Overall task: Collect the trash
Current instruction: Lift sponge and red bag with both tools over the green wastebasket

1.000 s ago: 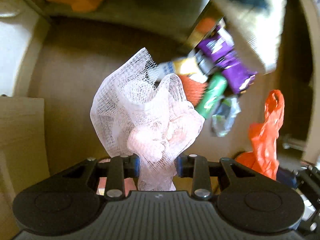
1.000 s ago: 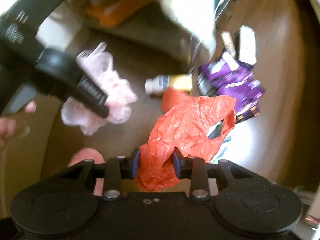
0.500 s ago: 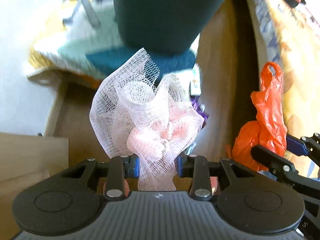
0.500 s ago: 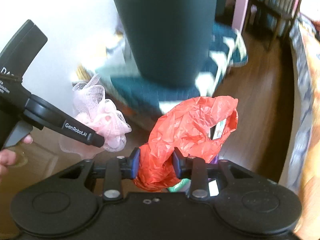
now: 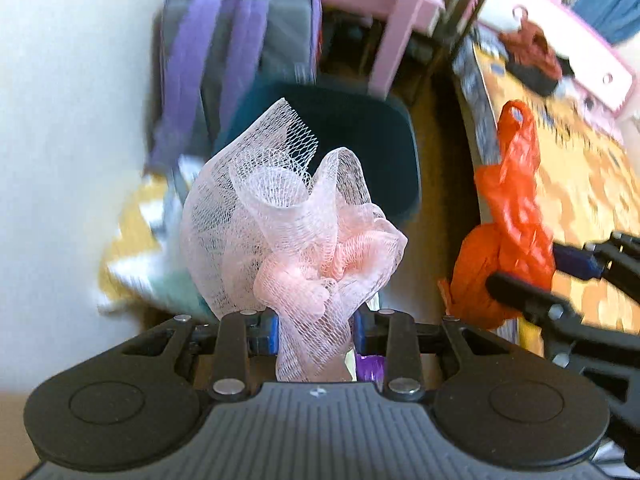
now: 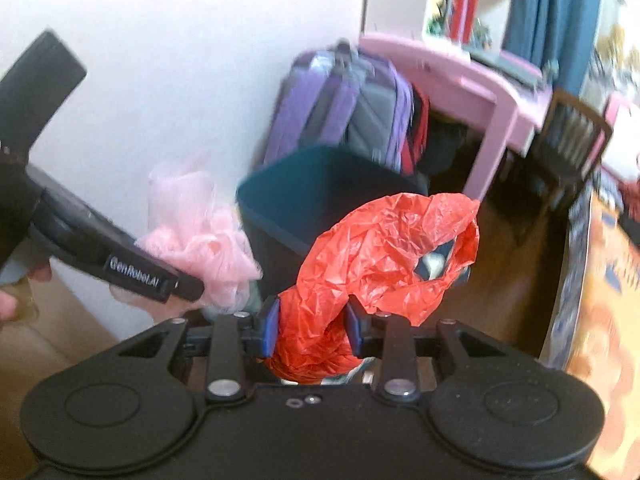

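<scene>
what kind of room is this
Most likely a bedroom or a child's room at home: a pink desk with a purple backpack beside it, a dark teal bin, and wood flooring.

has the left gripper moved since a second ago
Yes. The left gripper, shut on the pink mesh netting, has risen: earlier it looked at floor litter, now at the dark teal bin's open top.

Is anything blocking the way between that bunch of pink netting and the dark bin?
Nothing visible: the crumpled pink mesh netting in the left gripper has the open dark teal plastic bin directly beyond it.
</scene>
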The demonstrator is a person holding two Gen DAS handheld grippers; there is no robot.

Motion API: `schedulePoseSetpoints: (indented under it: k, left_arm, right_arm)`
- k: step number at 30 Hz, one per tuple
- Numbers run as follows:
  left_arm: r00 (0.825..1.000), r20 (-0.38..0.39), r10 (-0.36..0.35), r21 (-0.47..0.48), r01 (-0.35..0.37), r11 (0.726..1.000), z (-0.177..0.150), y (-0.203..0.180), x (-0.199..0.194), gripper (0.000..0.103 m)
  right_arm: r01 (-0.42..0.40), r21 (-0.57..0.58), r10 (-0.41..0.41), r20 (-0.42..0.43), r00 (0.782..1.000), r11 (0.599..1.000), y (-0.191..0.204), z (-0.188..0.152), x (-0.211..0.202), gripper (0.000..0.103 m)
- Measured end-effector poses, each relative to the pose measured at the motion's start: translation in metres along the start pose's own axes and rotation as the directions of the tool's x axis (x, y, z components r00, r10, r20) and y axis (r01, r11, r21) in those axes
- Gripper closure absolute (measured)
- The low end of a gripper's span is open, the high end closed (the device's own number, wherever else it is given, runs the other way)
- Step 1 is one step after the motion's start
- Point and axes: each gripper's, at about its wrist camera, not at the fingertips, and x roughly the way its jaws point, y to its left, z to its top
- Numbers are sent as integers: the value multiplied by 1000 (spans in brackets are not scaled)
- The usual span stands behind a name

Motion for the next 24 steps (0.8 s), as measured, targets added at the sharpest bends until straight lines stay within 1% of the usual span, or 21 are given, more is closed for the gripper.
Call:
schedulePoseSetpoints:
  k: [2,5,8,10,15,16,18,19,22,24]
  left_arm:
    - [999,34,14,3,-14,1000,26,2,1,71]
    - [998,50,34,8,-35,999,63,2,8,71]
    - [999,31,43,6,-43,999,87,1,31,71]
    - [999,-4,41,-3,-41,999,99,0,48,71]
    - [995,-79,64,-3,-65,998,111,0,89,71]
    - [992,-105,63,-11,-65,998,113,2,98,71]
    - [987,-157,38,-49,-46,998,115,5,115,71]
    - [984,-174,41,-58,-51,997,115,6,122,71]
    - [977,-200,70,-36,-79,996,111,1,139,71]
    - [972,-220,86,-23,-93,995,107,0,148,71]
  right_arm:
    - [15,-37,-14,26,1000,999,-6,19,6,70]
    - [21,-78,-17,50,999,997,-7,47,17,70]
    - [17,-91,-13,38,999,996,-7,67,36,70]
    - [6,-100,-3,23,1000,995,-8,75,51,70]
    - [10,-125,-17,-61,998,992,-7,79,91,70]
    - [13,-134,-23,-77,997,991,-7,80,100,70]
    - [15,-144,-31,-110,993,990,-6,78,116,70]
    - [9,-143,-28,-129,991,990,-6,77,124,70]
    - [15,-156,-42,-170,985,988,-8,76,144,70]
    - [16,-151,-45,-189,981,988,-7,72,151,69]
